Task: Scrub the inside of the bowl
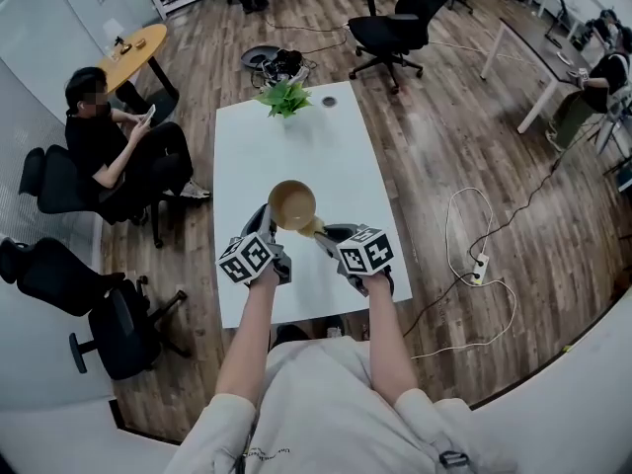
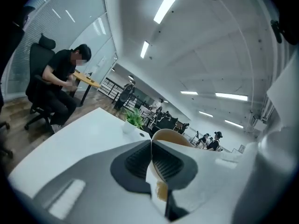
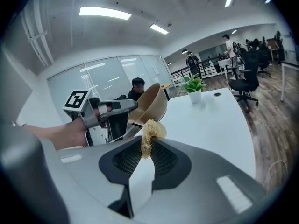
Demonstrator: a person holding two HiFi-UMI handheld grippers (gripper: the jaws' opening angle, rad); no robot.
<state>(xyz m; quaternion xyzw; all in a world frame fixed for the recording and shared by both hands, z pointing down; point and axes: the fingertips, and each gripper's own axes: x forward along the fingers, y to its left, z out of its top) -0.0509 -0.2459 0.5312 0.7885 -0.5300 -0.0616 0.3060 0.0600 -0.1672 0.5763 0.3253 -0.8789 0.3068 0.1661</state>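
Bowl hangs clear of the worktop, over its near end, mouth upward. Left tool is clamped on the bowl's rim. Right tool is closed on a fibrous scrubber, just beside the rim. Recommended: grip the rim firmly, press the scrubber inside, sweep in circles. Bowl interior appears empty.

Bright, even light comes from long ceiling lamps. The white worktop shines softly. Picture edges bend round and go dark at corners.
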